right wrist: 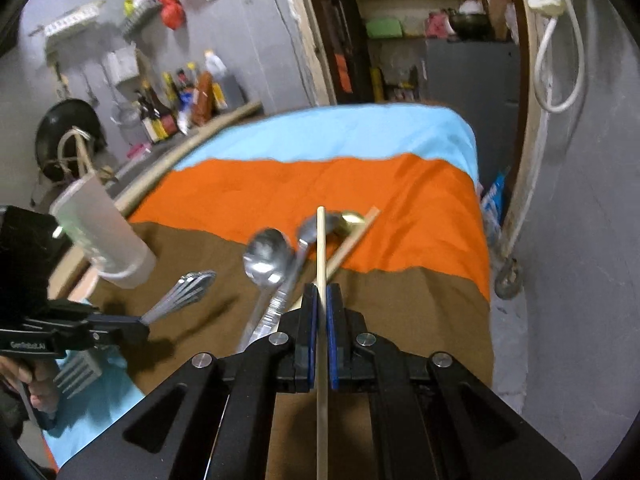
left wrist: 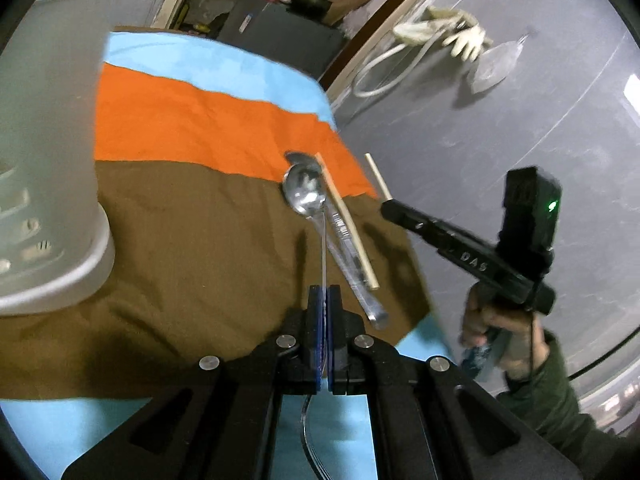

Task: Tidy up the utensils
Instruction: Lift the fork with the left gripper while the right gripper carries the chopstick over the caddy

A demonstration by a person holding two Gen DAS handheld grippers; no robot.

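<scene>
Chopstick [right wrist: 321, 264] sits clamped in the right gripper [right wrist: 321, 304], its lower end cut off by the frame. Left gripper [left wrist: 324, 304] pinches a fork [right wrist: 184, 294] edge-on, tines hidden behind its body in its own view. Two spoons [left wrist: 306, 194] and another chopstick [left wrist: 348, 220] lie on the brown cloth [left wrist: 180, 240], overlapping; white holder [left wrist: 44, 152] is blurred.

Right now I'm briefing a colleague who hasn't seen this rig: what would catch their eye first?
Probably the bright cloth banded blue, orange and brown, with two spoons and a chopstick lying near its middle. Next, both tools are loaded: the right tool is shut on another chopstick, the left tool on a fork. A white perforated holder stands at the cloth's left.
</scene>
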